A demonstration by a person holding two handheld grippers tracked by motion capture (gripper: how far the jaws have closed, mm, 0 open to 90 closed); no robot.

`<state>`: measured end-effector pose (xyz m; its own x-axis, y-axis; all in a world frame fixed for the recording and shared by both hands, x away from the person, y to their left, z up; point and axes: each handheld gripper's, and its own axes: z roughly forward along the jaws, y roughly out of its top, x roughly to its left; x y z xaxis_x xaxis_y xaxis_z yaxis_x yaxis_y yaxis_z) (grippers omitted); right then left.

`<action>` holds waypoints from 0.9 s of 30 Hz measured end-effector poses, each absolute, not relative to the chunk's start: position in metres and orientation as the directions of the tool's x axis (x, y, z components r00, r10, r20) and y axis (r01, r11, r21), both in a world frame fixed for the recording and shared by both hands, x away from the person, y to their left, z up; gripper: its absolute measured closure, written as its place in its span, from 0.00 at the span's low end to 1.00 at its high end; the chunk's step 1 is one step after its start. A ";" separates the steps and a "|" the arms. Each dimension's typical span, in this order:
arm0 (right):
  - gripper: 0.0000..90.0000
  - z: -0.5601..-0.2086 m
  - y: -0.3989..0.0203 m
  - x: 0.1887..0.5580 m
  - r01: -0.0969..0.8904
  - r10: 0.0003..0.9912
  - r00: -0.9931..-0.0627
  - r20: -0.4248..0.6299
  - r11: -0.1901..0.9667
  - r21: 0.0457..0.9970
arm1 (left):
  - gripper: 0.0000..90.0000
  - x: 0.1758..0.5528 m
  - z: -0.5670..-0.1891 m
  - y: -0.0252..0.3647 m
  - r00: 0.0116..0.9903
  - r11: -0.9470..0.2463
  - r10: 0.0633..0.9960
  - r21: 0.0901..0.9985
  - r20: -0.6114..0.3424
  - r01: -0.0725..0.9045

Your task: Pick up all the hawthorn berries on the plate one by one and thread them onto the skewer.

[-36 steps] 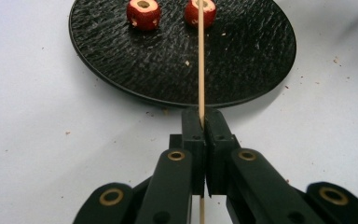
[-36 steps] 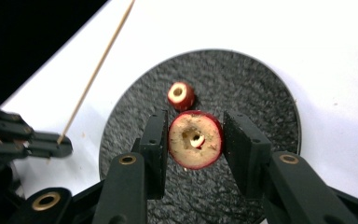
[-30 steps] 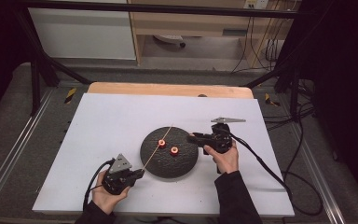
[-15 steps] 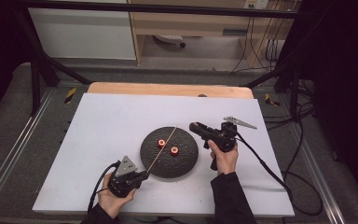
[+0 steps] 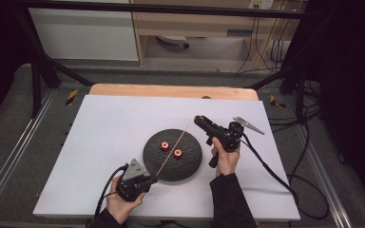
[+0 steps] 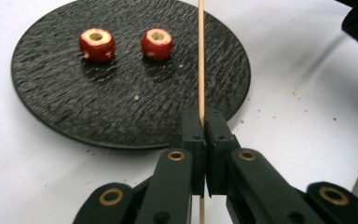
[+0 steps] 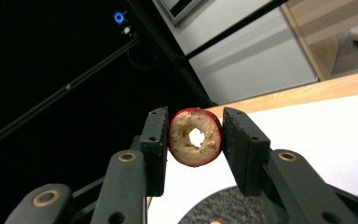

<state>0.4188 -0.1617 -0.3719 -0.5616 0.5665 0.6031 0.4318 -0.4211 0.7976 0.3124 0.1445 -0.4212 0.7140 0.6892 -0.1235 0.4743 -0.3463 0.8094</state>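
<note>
A round black plate (image 5: 171, 170) lies mid-table with two red cored fruit pieces (image 5: 164, 146) (image 5: 177, 152) on it. My left gripper (image 5: 153, 179) sits at the plate's near-left edge, shut on a thin wooden skewer (image 5: 183, 133) that slants up across the plate. In the left gripper view the jaws (image 6: 204, 119) pinch the skewer (image 6: 201, 56) just right of the two pieces (image 6: 97, 44) (image 6: 157, 43). My right gripper (image 5: 198, 118) is raised at the plate's far-right edge. In the right gripper view it (image 7: 196, 122) is shut on a red-skinned cored fruit slice (image 7: 186, 150), its hole facing the camera.
The white table top (image 5: 100, 142) has a wooden strip (image 5: 171, 90) along its far edge. Cables (image 5: 275, 175) trail off to the right. Metal frame rails (image 5: 9, 156) run along both sides, and a white cabinet (image 5: 85, 33) stands behind.
My left hand has shifted right along the plate's near edge, carrying the skewer. The right gripper's jaws have swung from over the plate toward its far-right edge.
</note>
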 end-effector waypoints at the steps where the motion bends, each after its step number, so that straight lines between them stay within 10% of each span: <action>1: 0.69 -0.372 -0.161 0.419 0.428 0.560 -0.564 0.606 -0.430 0.795 | 0.98 0.312 -0.421 0.143 0.715 -0.345 0.688 0.811 -0.124 0.472; 27: 0.70 -0.377 -0.155 0.420 0.366 0.497 -0.591 0.635 -0.536 0.761 | 0.98 0.313 -0.419 0.127 0.711 -0.303 0.685 0.826 -0.157 0.475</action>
